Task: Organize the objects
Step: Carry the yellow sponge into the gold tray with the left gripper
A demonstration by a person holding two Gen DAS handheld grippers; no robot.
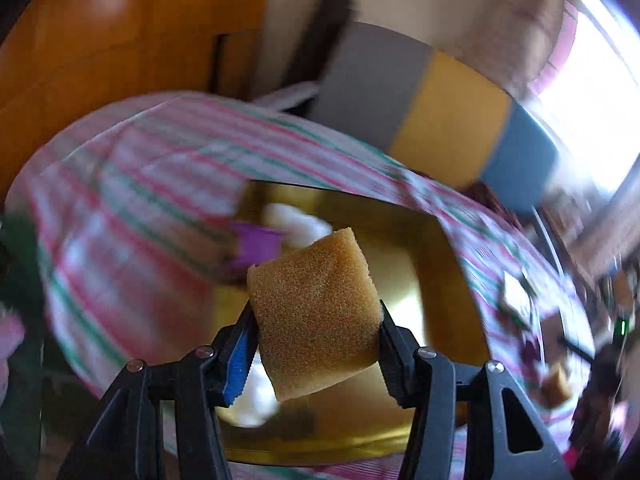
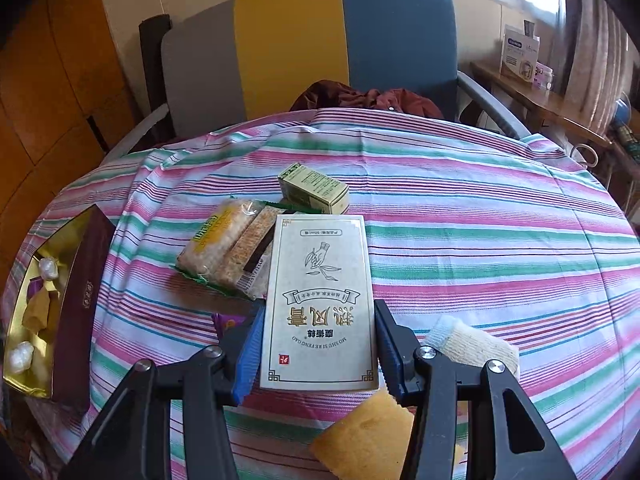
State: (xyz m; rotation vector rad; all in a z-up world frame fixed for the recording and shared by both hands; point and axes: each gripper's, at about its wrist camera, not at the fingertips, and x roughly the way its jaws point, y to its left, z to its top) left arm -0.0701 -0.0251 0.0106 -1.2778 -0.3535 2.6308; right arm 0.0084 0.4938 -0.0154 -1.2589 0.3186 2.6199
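Left claw (image 1: 318, 344) clamped on a tan sponge block (image 1: 316, 312) — held above the gold-lined box (image 1: 440, 280), which lies directly beyond and below the fingers; background blurred. Right claw (image 2: 318, 354) clamped on a flat cream carton (image 2: 320, 304), jaws gripping its long sides. Just ahead of it — a cracker packet (image 2: 224, 248) and a small green carton (image 2: 314, 188) on the striped tabletop (image 2: 500, 240). A yellow sponge (image 2: 364, 436) lies under the right claw; a rolled cloth (image 2: 468, 344) just to its right.

A striped tablecloth (image 2: 480, 208) carries a gold-lined box (image 2: 80, 280), cracker packet (image 2: 224, 248) and small carton (image 2: 314, 188).
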